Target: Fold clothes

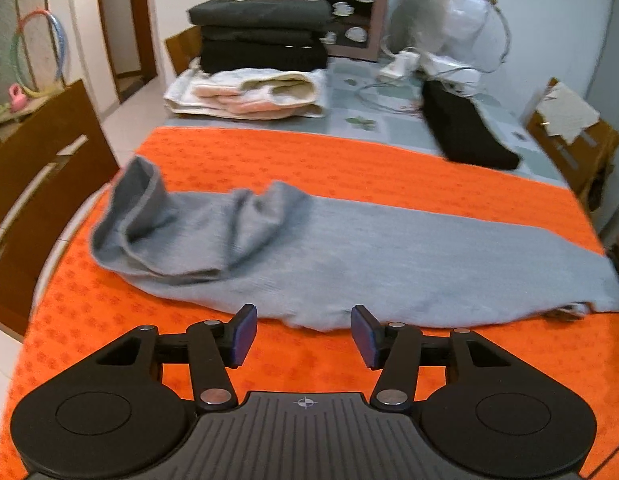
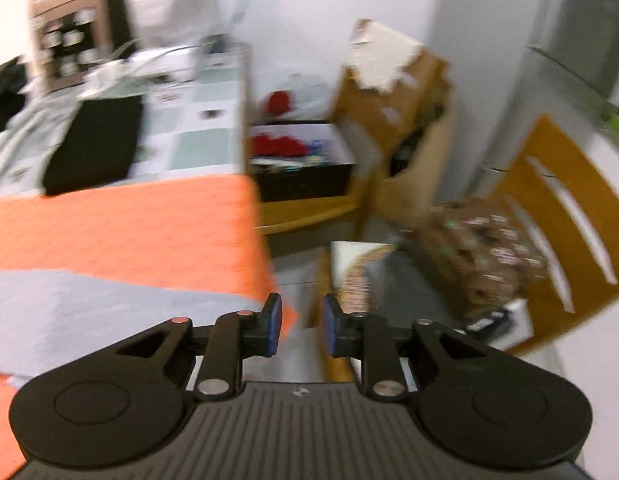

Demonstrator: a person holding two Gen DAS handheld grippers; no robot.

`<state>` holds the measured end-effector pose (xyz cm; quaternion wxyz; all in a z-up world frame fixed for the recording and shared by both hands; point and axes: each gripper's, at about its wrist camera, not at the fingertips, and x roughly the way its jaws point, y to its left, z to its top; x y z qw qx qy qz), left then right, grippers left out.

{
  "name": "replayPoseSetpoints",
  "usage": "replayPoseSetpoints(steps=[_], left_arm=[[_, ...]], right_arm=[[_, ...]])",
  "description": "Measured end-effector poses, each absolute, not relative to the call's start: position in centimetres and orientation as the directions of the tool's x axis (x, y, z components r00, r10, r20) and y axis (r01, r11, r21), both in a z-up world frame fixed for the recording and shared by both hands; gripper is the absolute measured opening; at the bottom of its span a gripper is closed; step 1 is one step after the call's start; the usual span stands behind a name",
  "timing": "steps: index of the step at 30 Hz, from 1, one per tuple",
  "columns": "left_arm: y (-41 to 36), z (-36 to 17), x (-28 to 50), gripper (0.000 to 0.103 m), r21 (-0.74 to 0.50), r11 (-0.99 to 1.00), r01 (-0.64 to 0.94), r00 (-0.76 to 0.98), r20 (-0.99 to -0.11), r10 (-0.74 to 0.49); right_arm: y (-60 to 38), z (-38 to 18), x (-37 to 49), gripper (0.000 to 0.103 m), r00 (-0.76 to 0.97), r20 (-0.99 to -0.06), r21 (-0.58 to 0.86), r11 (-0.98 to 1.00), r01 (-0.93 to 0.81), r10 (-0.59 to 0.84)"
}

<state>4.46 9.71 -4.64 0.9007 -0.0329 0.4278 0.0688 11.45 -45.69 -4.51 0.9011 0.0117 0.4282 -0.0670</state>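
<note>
A grey knitted garment is shown laid lengthwise across the orange cloth that covers the near part of the worktop. Its right portion is spread flat, while its left end, with a rolled collar or cuff, is bunched and turned over on itself. It is judged to be partly laid out, not yet reduced to a compact fold; whether a lengthwise fold has already been made cannot be told. At the far end of the worktop a stack of folded clothes is seen, dark pieces above pale ones, and a folded black piece is set apart to the right. Some of the task is therefore judged done, the grey garment being what is left.

The left tool is held released, its jaws wide apart, just short of the garment's near edge; nothing is gripped or touched. The right tool is held past the right corner of the worktop, its jaws narrowly parted and empty, with the garment's right end beside it. The right view is blurred.
</note>
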Motion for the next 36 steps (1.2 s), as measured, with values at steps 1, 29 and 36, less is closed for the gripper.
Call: replayPoseSetpoints(steps=[1, 29, 36], left_arm=[[10.3, -4.8, 4.8, 0.058, 0.012, 0.987, -0.160, 0.623, -0.775, 0.110], [14.9, -9.7, 12.1, 0.027, 0.221, 0.968, -0.118, 0.561, -0.790, 0.249], [14.8, -7.8, 11.5, 0.012, 0.241, 0.953, -0.182, 0.597, -0.743, 0.302]], right_arm=[[-44.7, -4.6, 11.8, 0.026, 0.626, -0.776, -0.021, 0.995, 0.097, -0.078], [-27.1, -10.0, 23.2, 0.038, 0.355, -0.865, 0.054, 0.770, -0.635, 0.354], [-26.6, -9.5, 23.7, 0.002, 0.308, -0.861, 0.092, 0.719, -0.688, 0.405]])
